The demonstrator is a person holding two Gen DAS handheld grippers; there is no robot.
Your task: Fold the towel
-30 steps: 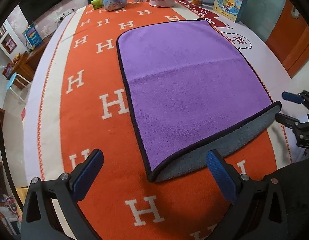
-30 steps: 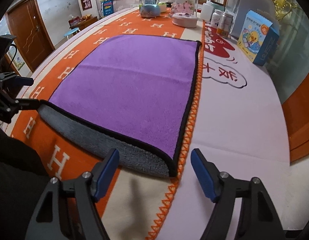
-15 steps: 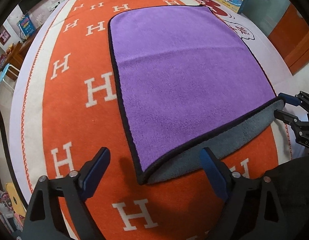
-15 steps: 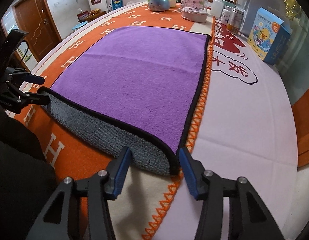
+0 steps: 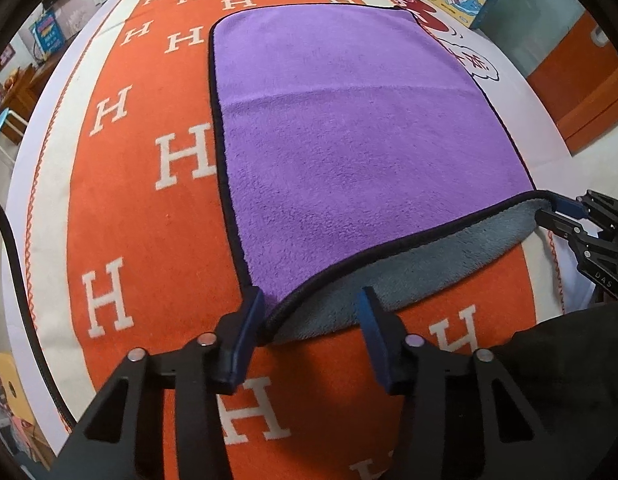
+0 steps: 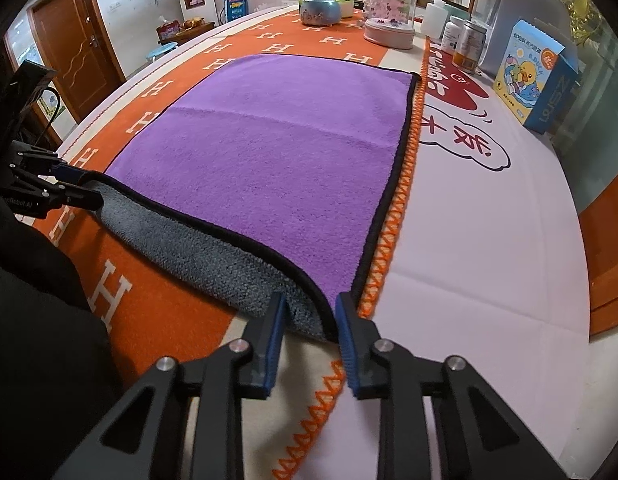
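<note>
A purple towel (image 5: 361, 152) with black trim and a grey underside lies flat on the table, also in the right wrist view (image 6: 277, 152). Its near edge is curled up, showing grey. My left gripper (image 5: 309, 304) straddles the near left corner with the jaws still apart around it; it also shows in the right wrist view (image 6: 75, 188). My right gripper (image 6: 311, 312) has its jaws narrow around the near right corner, pads close to the cloth; it also shows in the left wrist view (image 5: 557, 210).
An orange cloth with white H letters (image 5: 141, 208) covers the table. At the far end stand a snow globe (image 6: 320, 0), a domed pink dish (image 6: 391, 12), bottles (image 6: 471, 46) and a duck box (image 6: 533, 76). A white printed cloth (image 6: 489, 240) lies right.
Both grippers have moved forward onto the towel's near corners and narrowed their jaws. The near edge of the towel has lifted slightly.
</note>
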